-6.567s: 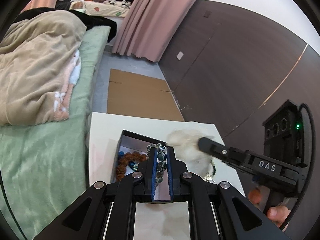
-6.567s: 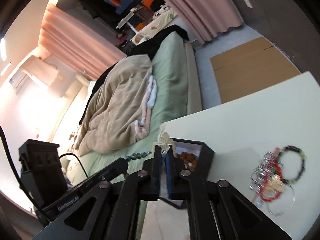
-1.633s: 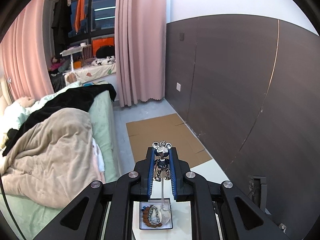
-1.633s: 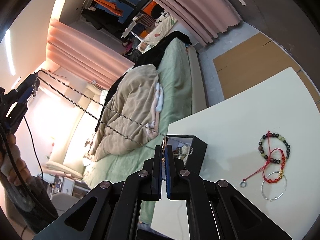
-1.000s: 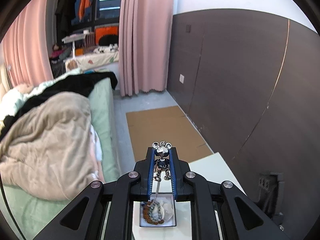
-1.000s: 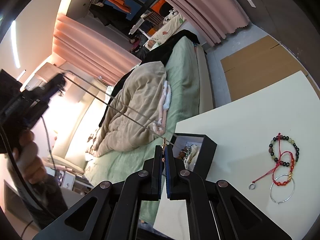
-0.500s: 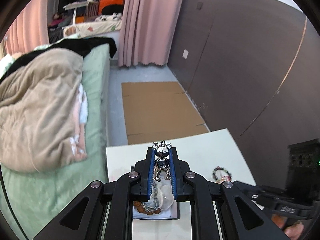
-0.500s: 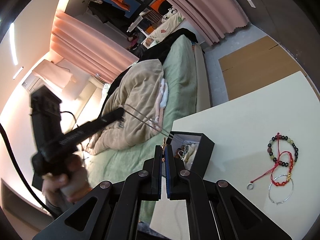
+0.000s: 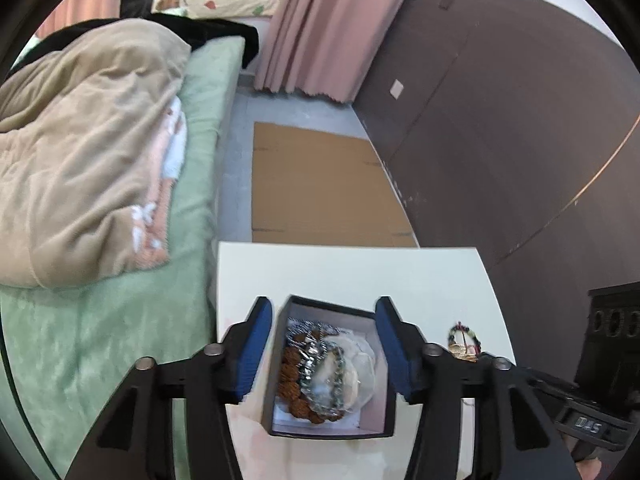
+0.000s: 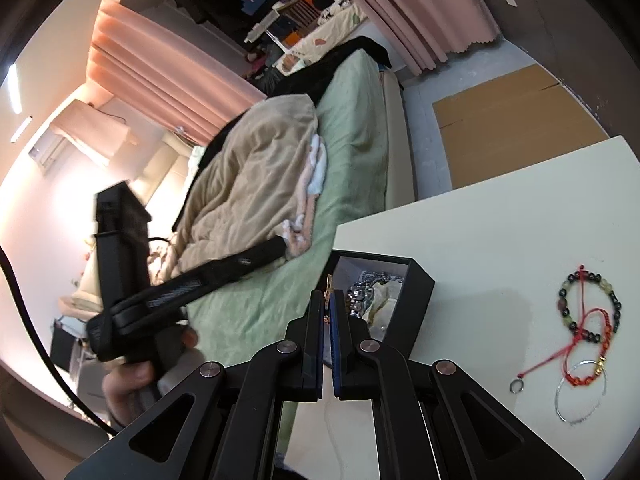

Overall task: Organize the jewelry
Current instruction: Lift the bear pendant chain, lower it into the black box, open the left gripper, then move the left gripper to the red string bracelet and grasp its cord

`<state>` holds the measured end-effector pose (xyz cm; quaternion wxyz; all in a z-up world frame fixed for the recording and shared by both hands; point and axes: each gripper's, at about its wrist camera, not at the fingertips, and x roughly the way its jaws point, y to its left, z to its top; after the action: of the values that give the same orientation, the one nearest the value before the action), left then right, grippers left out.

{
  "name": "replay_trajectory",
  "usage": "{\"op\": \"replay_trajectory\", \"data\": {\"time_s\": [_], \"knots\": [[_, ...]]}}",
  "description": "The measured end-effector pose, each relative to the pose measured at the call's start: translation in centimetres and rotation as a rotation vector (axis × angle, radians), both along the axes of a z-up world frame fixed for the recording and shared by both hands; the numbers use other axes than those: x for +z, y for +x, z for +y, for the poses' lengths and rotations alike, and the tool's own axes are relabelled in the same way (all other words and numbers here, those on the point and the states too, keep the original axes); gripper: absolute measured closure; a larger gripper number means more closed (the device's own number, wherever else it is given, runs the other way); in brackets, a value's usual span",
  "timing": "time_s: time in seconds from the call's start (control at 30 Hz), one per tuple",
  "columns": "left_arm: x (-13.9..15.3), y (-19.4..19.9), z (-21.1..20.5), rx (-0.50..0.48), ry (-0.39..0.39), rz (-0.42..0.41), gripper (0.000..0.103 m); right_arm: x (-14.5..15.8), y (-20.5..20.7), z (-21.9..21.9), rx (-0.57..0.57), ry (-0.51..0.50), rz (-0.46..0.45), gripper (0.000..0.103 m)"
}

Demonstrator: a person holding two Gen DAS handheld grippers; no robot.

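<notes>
In the lower centre of the left wrist frame, the left gripper (image 9: pixel 322 344) stands released, its 2 blue-padded jaws having just been opening, with nothing pressed between them. They frame the black open-topped jewelry box (image 9: pixel 280 364) on the white table (image 9: pixel 348 268). Inside the box lie a silver chain necklace (image 9: pixel 310 344) and brown bead bracelet (image 9: pixel 292 380). In the right wrist frame, lower centre, the right gripper (image 10: pixel 329 300) is clenched on a small gold clasp (image 10: pixel 329 286) at its tips. At the right edge of that frame, a dark beaded bracelet (image 10: pixel 590 304), red cord bracelet (image 10: pixel 586 360) and thin silver bangle (image 10: pixel 580 396) lie on the table.
</notes>
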<state>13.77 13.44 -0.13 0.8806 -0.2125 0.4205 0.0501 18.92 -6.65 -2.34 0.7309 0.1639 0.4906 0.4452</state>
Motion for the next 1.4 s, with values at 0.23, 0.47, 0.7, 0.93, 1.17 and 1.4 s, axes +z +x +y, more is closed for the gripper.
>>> {"op": "replay_trajectory", "data": {"time_s": [0.23, 0.47, 0.7, 0.93, 1.17, 1.4], "knots": [[0.2, -1.0, 1.6, 0.018, -0.025, -0.013, 0.047, -1.3, -1.2, 1.8, 0.032, -0.102, 0.012, 0.098], [0.3, -1.4, 1.4, 0.002, -0.042, -0.019, 0.047, -1.0, -1.6, -0.4, -0.008, -0.112, 0.042, 0.050], [0.8, -0.9, -1.3, -0.047, -0.020, -0.028, 0.031, 0.9, -0.7, -5.9, -0.133, -0.119, 0.026, 0.050], [1.1, -0.1, -4.8, -0.109, 0.002, -0.026, 0.020, 0.5, 0.4, -9.3, -0.291, -0.229, 0.014, 0.050], [0.5, 0.3, -8.4, -0.156, 0.052, -0.017, 0.010, 0.8, -0.8, -12.7, -0.379, -0.220, 0.005, 0.027], [0.5, 1.1, -11.4, -0.195, 0.059, -0.019, 0.009, 0.5, -1.7, -16.2, -0.492, -0.180, 0.046, 0.006]]}}
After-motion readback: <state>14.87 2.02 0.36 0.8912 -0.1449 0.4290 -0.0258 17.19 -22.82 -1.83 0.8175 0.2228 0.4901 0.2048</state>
